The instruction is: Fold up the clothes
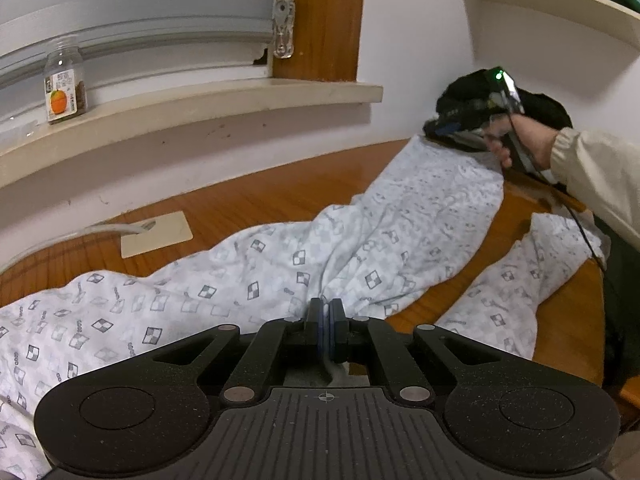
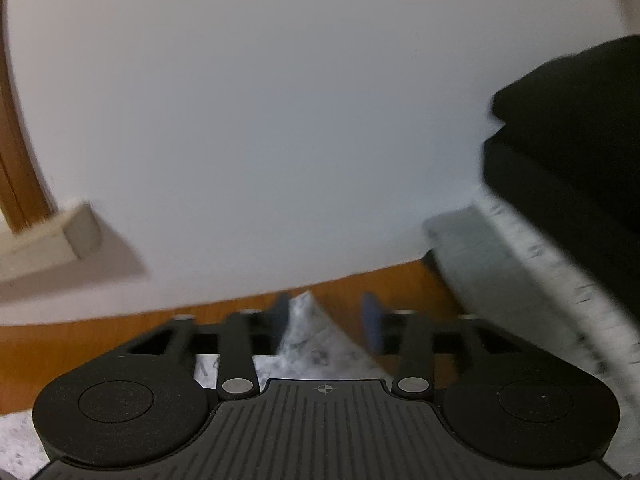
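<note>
One patterned garment (image 1: pixel 280 264), one jar (image 1: pixel 64 84) on the sill, one black folded pile (image 2: pixel 572 152), two grippers.

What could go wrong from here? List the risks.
1. The right gripper stands open around a peak of the patterned garment; that corner may slump and lose its line.
2. The left gripper pinches only a thin fold, so pulling could slip it free.
3. The garment's lower part nears the table edge and may slide off.

The left gripper (image 1: pixel 330 320) has its fingers pinched together, while the right gripper (image 2: pixel 327 322) has its fingers apart.
</note>
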A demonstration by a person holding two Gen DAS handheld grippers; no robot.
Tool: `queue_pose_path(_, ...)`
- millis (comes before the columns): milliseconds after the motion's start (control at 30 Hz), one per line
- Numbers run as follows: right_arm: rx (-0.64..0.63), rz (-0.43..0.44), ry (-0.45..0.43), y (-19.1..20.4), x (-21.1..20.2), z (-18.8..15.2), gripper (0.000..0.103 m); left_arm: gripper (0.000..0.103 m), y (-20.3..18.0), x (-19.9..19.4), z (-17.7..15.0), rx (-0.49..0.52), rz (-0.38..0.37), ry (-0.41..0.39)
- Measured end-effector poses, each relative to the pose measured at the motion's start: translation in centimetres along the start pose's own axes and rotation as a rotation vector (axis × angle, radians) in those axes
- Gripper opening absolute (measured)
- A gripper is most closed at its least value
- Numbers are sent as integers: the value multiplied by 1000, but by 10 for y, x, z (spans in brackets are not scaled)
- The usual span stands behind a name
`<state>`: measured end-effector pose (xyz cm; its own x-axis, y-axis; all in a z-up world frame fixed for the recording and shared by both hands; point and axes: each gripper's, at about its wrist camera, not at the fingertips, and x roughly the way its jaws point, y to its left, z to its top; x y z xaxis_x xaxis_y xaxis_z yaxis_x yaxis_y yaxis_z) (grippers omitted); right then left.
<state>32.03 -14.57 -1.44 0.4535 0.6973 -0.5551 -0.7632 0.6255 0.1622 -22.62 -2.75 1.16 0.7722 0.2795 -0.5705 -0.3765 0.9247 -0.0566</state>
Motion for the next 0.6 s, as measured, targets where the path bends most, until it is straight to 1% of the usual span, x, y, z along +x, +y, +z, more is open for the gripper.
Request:
queue_pose_path(67, -12, -12, 27, -6, 9, -3, 47, 3, 0, 1, 0, -5, -1, 4)
queue_pose_path(133, -21, -17, 29, -7, 13, -7, 46, 3, 2, 2, 0, -12, -6, 5)
queue_pose_path(200, 4, -10, 25, -12, 10, -7, 13, 3, 2, 1, 0, -15, -7, 3)
queue_pose_path(233, 11, -15, 12, -14, 7, -7, 9, 3, 2, 0, 0, -15, -5, 1)
queue_pose_path(267, 16, -20, -16, -16, 0, -6, 6, 3, 2, -1, 0, -15, -2, -3)
queue_pose_path(400, 34, -8, -117, -22, -29, 2, 5, 3, 1, -2, 0, -17, 3, -17)
queue_pose_path(467, 27, -29, -149, -22, -40, 6, 5, 2, 2, -5, 1, -27, 18, -43)
queue_pose_path(600, 71, -36, -189, -27, -51, 17, 5, 2, 4, -10, 9, -38, 31, -83)
